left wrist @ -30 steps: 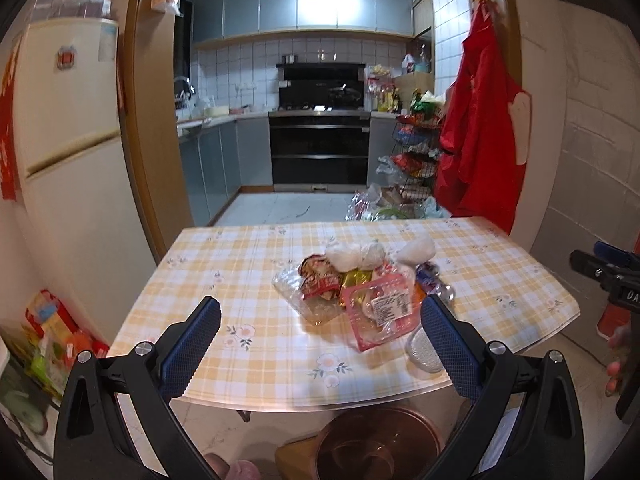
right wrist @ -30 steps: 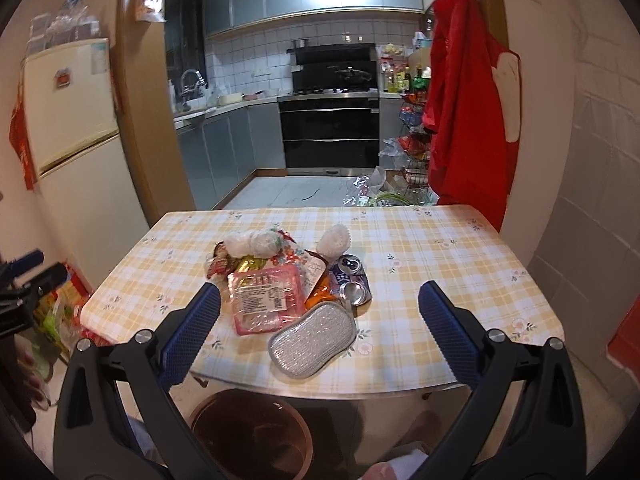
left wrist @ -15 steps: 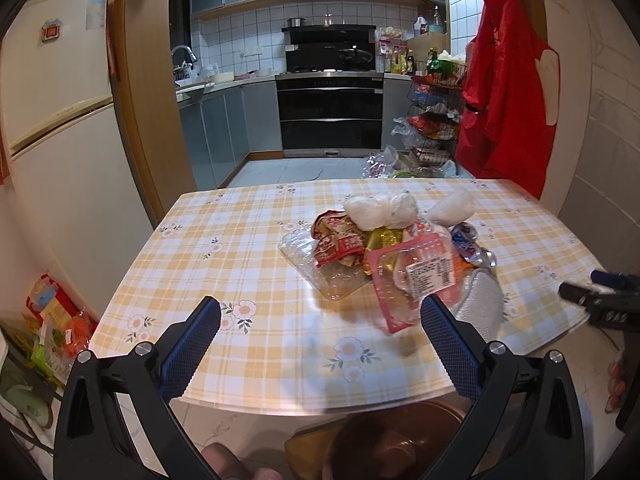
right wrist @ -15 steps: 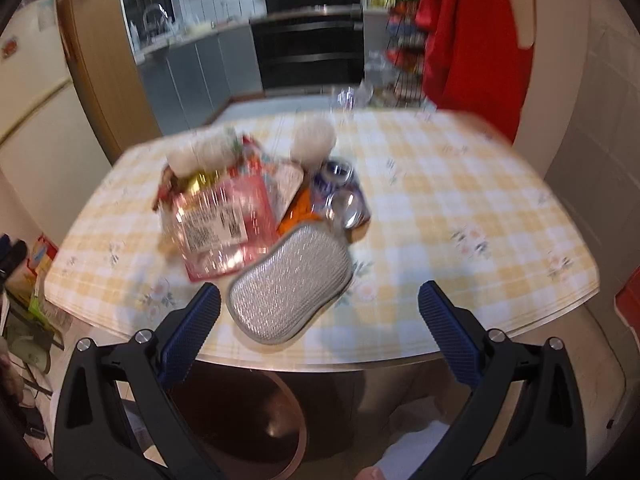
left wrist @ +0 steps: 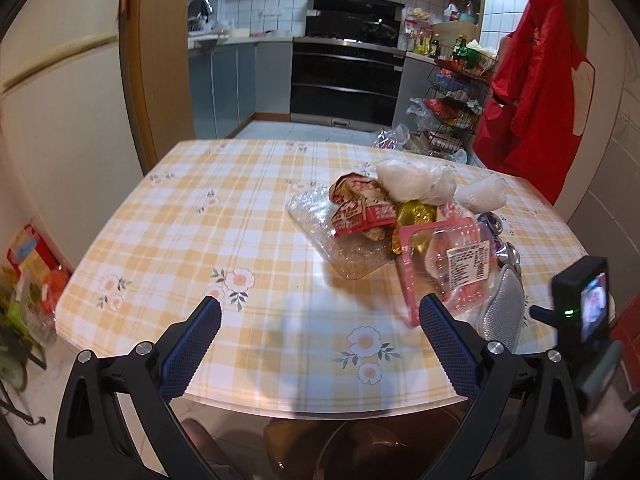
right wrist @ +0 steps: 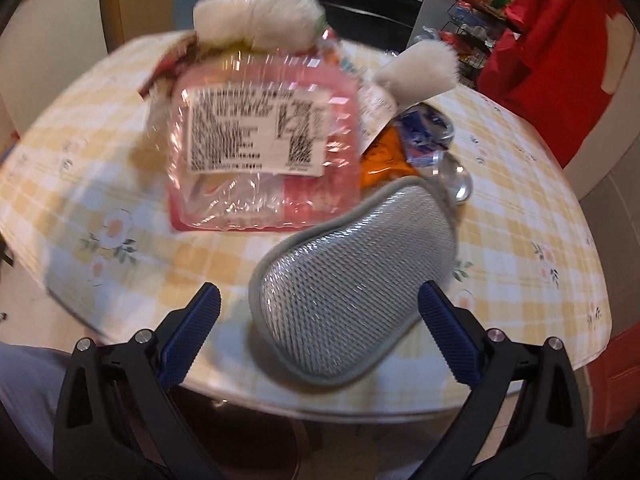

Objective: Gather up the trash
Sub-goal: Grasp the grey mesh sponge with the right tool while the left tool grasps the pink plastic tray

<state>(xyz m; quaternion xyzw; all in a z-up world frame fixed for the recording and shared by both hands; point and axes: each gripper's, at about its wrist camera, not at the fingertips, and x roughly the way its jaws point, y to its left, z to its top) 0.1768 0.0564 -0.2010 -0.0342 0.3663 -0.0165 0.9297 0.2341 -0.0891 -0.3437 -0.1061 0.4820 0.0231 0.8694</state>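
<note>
A heap of trash lies on the checked table (left wrist: 224, 240): a pink plastic tray with a label (right wrist: 260, 148), red snack wrappers (left wrist: 360, 204), white plastic bags (left wrist: 416, 180), a clear bag (left wrist: 332, 236), crushed cans (right wrist: 432, 140) and a silver mesh sponge (right wrist: 356, 280). My right gripper (right wrist: 318, 316) is open, low over the table's near edge, with the sponge between its fingers. My left gripper (left wrist: 320, 328) is open and empty above the near edge, left of the heap. The pink tray (left wrist: 448, 264) lies by its right finger.
A brown bin (left wrist: 360, 452) stands on the floor under the table's near edge. A red apron (left wrist: 532, 92) hangs at the right wall. A fridge (left wrist: 48, 120) stands at the left. The kitchen with a wire rack (left wrist: 456, 96) lies behind. The right gripper's camera shows in the left wrist view (left wrist: 584, 304).
Both grippers have moved forward and down toward the table. The right one has closed in fast on the sponge, which now lies between its open fingers.
</note>
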